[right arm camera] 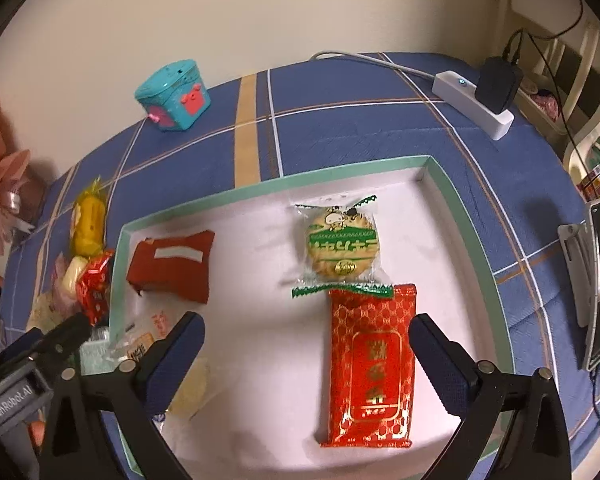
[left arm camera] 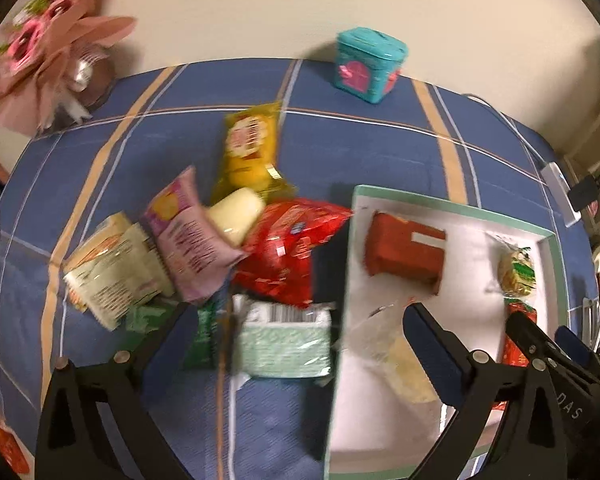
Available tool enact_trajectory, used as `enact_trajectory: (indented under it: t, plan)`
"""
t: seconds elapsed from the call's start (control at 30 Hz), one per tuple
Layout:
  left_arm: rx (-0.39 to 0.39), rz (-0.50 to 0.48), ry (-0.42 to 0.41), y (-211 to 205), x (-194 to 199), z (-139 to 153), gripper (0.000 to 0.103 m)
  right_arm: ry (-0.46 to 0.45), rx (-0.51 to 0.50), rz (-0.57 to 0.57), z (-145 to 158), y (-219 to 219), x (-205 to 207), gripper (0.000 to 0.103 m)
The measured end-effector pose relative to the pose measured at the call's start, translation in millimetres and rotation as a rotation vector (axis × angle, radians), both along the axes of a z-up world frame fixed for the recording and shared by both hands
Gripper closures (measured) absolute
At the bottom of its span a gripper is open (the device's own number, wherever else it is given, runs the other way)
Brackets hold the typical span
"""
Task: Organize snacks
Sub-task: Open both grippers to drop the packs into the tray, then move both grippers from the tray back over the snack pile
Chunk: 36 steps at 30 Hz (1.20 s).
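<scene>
A white tray with a green rim (right arm camera: 456,200) lies on a blue checked tablecloth. In it are a dark red packet (right arm camera: 172,270), a round cookie in a clear green-edged wrapper (right arm camera: 342,246), a red and gold packet (right arm camera: 370,364) and a clear-wrapped pale snack (right arm camera: 188,388). My right gripper (right arm camera: 306,340) is open above the tray, over the red and gold packet's left edge. My left gripper (left arm camera: 296,320) is open over a pale green packet (left arm camera: 284,344) just left of the tray (left arm camera: 346,264). Loose snacks are piled beyond: yellow bag (left arm camera: 252,148), pink bag (left arm camera: 188,236), red bag (left arm camera: 292,252), cream packet (left arm camera: 112,268).
A teal tin (left arm camera: 366,64) stands at the table's far edge by the wall. A pink paper bouquet (left arm camera: 48,52) is at the far left. A white power strip with a black plug (right arm camera: 476,100) and a phone on a stand (right arm camera: 598,284) are on the right.
</scene>
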State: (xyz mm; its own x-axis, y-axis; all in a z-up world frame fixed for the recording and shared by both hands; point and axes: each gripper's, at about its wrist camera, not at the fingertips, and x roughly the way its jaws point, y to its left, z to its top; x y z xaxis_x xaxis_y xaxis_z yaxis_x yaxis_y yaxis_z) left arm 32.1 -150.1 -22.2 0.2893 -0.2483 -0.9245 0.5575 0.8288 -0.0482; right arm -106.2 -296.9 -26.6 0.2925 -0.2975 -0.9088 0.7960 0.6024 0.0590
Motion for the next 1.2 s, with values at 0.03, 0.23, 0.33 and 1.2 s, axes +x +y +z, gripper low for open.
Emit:
enact_trajectory:
  t: [0.03, 0.23, 0.33, 1.2]
  plan:
    - [0.005, 0.012, -0.007, 5, 1, 1, 0.001, -0.001, -0.003, 0.006, 1, 3, 0, 0.0]
    - [0.003, 0.075, -0.005, 31, 6, 5, 0.001, 0.025, -0.022, 0.025, 2, 21, -2, 0.0]
    - [0.04, 0.088, 0.018, 42, 7, 3, 0.001, 0.02, -0.007, 0.023, 2, 27, -3, 0.0]
    - [0.061, 0.334, 0.065, 157, 54, 6, 0.001, -0.115, 0.073, 0.17, 24, 104, 62, 0.0]
